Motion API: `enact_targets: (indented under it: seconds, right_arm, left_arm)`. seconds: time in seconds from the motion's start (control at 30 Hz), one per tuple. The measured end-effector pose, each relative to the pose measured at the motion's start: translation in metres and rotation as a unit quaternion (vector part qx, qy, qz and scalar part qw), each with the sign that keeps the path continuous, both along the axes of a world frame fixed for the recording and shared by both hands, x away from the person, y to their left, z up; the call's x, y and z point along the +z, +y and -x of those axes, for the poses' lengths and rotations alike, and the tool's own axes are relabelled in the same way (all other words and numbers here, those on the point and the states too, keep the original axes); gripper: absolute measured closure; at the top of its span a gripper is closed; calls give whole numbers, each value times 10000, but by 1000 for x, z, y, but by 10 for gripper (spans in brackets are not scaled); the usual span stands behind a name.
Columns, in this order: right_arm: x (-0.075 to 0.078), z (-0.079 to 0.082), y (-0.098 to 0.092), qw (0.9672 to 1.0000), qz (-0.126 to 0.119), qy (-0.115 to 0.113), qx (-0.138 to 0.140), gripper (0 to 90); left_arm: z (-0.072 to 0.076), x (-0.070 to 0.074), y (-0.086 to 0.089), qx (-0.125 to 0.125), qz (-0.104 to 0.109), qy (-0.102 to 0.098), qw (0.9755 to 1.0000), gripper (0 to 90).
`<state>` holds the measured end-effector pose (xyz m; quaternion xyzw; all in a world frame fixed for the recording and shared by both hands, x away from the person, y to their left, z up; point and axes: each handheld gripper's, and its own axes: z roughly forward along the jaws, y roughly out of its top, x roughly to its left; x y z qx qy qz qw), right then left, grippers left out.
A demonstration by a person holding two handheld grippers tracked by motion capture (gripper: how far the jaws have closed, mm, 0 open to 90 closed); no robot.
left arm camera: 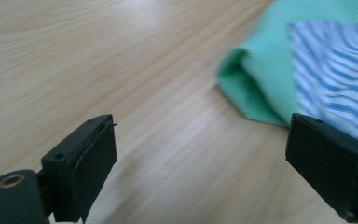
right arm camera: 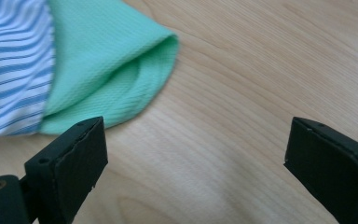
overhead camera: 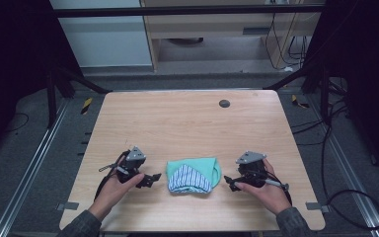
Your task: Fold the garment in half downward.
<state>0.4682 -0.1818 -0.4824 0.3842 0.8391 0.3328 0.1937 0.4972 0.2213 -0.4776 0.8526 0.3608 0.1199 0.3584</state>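
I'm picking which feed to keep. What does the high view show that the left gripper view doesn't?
High view: both hands, the left gripper and right gripper flanking the folded cloth, the table's edges, a dark disc, floor and cables.
Left gripper view: its own black pads wide apart with bare wood between, plus the cloth's weave.
Both: green cloth with a blue-striped panel, wooden tabletop.

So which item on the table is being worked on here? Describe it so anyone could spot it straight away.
On the wooden table, look at the near edge, between the left gripper and the right gripper. There lies a folded cloth, apart from both open grippers. It is mint green with a blue-and-white striped panel, unlike the small dark disc at the far side.
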Motion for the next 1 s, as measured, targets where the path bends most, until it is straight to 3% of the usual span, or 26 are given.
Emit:
enact_targets:
  seconds: [0.1,0.23,0.37,0.53,0.63,0.8,1.0]
  right_arm:
    - [-2,-13,-5,9999,-10,91,-140,65]
    - [-3,-27,-9,9996,44,175,-204,90]
    - [-4,-42,-13,9992,47,253,-296,90]
    - [-5,-57,-18,9982,-48,277,-523,81]
    - [-9,-66,-23,9965,-149,306,-770,71]
    - [-17,-76,-28,9912,-171,317,-1277,69]
    - [-24,-83,-31,9860,-315,244,-1617,70]
  left_arm:
    - [-11,-1,7,121,-6,30,9999,84]
    - [-26,-5,11,276,-338,49,9990,85]
    - [-40,-6,15,469,-363,75,9982,85]
    - [-54,-7,14,618,-414,-128,9971,85]
    - [-60,-8,13,835,-437,-315,9951,91]
    - [-71,-16,11,942,-311,-258,9947,88]
    - [-76,-26,4,877,-281,-232,9955,83]
